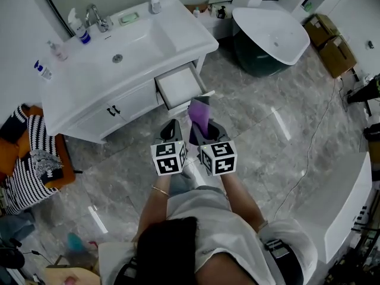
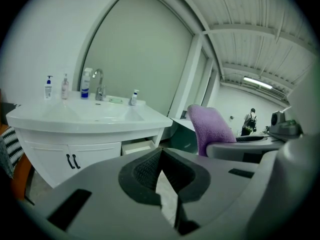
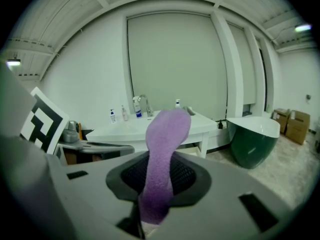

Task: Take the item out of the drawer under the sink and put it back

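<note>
Pinching purple cloth (image 3: 165, 144) upright btw its jaws, R gripper (image 3: 159, 169); L gripper (image 2: 161, 156) jaws tight together.

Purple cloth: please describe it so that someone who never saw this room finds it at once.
Find the white sink cabinet with its open drawer. Just in front of that drawer, the right claw pinches the cloth upright. It is the only purple, fluffy thing here.

Your purple cloth (image 3: 162, 154) looks soft, fuzzy and matt. The sink (image 1: 139, 43) is smooth glossy white, with a shiny metal tap (image 1: 96, 18) behind its basin. Below the sink lies polished grey marbled floor (image 1: 255, 129).
</note>
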Demonstrator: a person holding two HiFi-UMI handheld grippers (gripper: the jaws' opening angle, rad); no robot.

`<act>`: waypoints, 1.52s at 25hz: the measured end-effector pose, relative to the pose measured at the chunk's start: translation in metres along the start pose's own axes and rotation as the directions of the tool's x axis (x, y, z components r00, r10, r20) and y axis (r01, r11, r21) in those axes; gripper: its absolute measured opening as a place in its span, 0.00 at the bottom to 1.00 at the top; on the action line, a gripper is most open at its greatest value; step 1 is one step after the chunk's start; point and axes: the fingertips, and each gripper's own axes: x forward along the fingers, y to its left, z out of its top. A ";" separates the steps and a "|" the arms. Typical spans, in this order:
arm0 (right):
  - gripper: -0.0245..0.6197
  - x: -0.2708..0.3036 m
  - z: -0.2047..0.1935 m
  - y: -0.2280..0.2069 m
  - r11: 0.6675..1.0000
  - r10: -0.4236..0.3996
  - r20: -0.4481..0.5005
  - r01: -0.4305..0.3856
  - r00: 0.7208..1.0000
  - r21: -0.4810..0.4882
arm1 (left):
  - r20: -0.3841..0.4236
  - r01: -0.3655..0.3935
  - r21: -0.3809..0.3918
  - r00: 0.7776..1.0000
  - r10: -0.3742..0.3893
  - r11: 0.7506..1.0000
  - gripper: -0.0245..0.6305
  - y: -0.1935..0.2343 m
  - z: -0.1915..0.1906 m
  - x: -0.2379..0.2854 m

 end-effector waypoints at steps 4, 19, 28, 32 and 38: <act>0.19 0.019 0.011 0.000 1.000 -0.027 0.010 0.027 1.000 0.009 | 0.004 0.014 0.008 1.000 -0.014 1.000 0.04 0.014 0.013 0.010; 0.19 0.063 0.028 0.000 0.997 -0.041 0.003 0.041 0.999 0.061 | -0.006 0.053 0.064 0.999 -0.053 0.997 0.04 0.039 0.038 0.039; 0.19 0.081 0.039 -0.010 0.998 -0.028 0.035 0.026 0.999 0.059 | -0.005 0.045 0.067 0.999 -0.045 0.997 0.04 0.046 0.043 0.055; 0.19 0.090 0.043 -0.020 0.998 -0.029 0.030 0.027 0.999 0.063 | -0.005 0.035 0.068 0.999 -0.034 0.997 0.04 0.047 0.046 0.064; 0.19 0.110 0.048 -0.031 0.999 -0.009 0.004 0.009 1.000 0.039 | -0.016 0.022 0.048 1.000 -0.021 0.999 0.04 0.049 0.050 0.083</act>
